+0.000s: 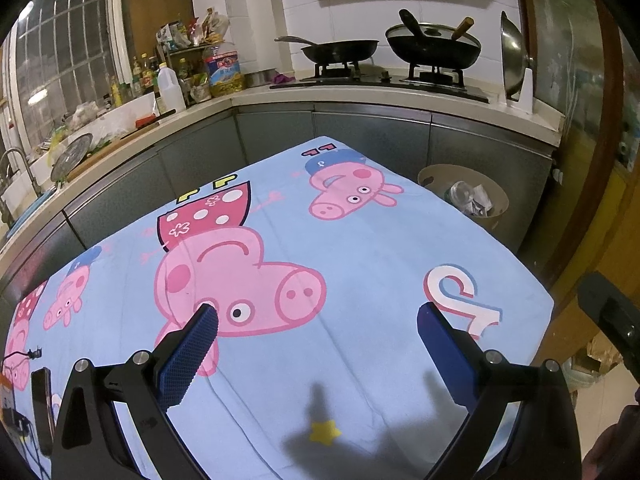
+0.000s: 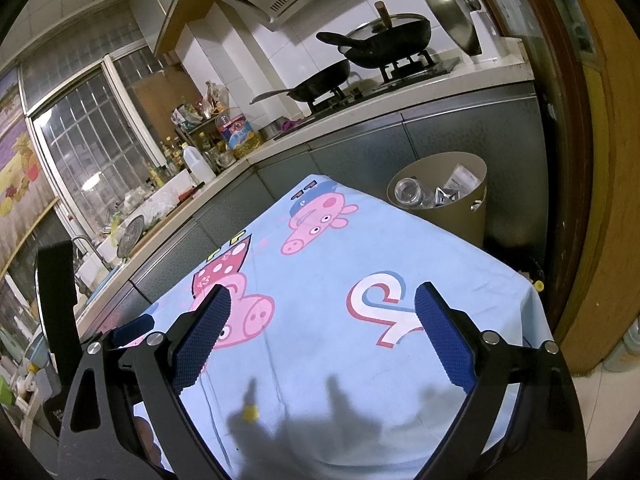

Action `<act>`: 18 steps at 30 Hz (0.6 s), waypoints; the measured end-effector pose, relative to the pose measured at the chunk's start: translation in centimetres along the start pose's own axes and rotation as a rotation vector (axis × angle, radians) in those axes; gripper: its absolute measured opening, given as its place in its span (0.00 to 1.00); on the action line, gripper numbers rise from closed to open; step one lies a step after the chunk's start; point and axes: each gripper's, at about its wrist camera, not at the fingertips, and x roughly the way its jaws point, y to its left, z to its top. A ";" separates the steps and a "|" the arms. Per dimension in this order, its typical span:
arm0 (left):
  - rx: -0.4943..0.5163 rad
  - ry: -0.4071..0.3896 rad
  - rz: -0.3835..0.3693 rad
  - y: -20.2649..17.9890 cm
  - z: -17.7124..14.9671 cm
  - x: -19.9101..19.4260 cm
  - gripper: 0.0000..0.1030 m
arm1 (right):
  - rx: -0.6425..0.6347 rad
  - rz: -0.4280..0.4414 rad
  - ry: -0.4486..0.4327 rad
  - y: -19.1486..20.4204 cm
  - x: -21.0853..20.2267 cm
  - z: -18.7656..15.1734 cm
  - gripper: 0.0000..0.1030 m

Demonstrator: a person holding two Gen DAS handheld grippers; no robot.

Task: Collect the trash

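Observation:
A tan waste bin (image 1: 496, 202) (image 2: 472, 216) stands on the floor past the table's far right corner. A clear bottle (image 2: 406, 192) and crumpled wrappers (image 2: 458, 184) (image 1: 478, 200) lie inside it. My left gripper (image 1: 318, 314) hovers open over the blue cartoon-pig tablecloth (image 1: 360, 264), nothing between its blue pads. My right gripper (image 2: 322, 294) is open too, over the same cloth (image 2: 340, 264), and holds nothing. No loose trash shows on the cloth. The right gripper's black body (image 1: 612, 316) shows at the right edge of the left wrist view; the left gripper's body (image 2: 60, 300) shows at the left edge of the right wrist view.
A dark phone (image 1: 42, 408) with cables lies at the table's near left edge. Grey cabinets and a counter (image 1: 360, 98) wrap behind the table, with two black pans (image 1: 340, 50) (image 1: 434, 46) on a gas stove, bottles and a sink. A wooden door frame (image 2: 576, 160) stands right.

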 end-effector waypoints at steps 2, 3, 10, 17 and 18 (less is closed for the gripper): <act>0.001 0.002 -0.001 0.0 0.0 0.1 0.96 | 0.000 -0.001 0.000 0.0 0.0 -0.1 0.90; 0.001 0.003 -0.001 0.1 0.0 0.1 0.96 | 0.001 0.000 0.001 0.0 0.0 0.0 0.90; 0.010 0.008 -0.002 -0.2 -0.1 0.2 0.96 | 0.001 0.000 0.001 0.0 0.0 0.0 0.90; 0.015 0.017 -0.005 -0.4 -0.2 0.2 0.96 | 0.004 -0.002 0.005 0.0 0.0 -0.5 0.90; 0.015 0.018 -0.005 -0.4 -0.2 0.3 0.96 | 0.003 -0.002 0.005 0.0 0.0 -0.5 0.90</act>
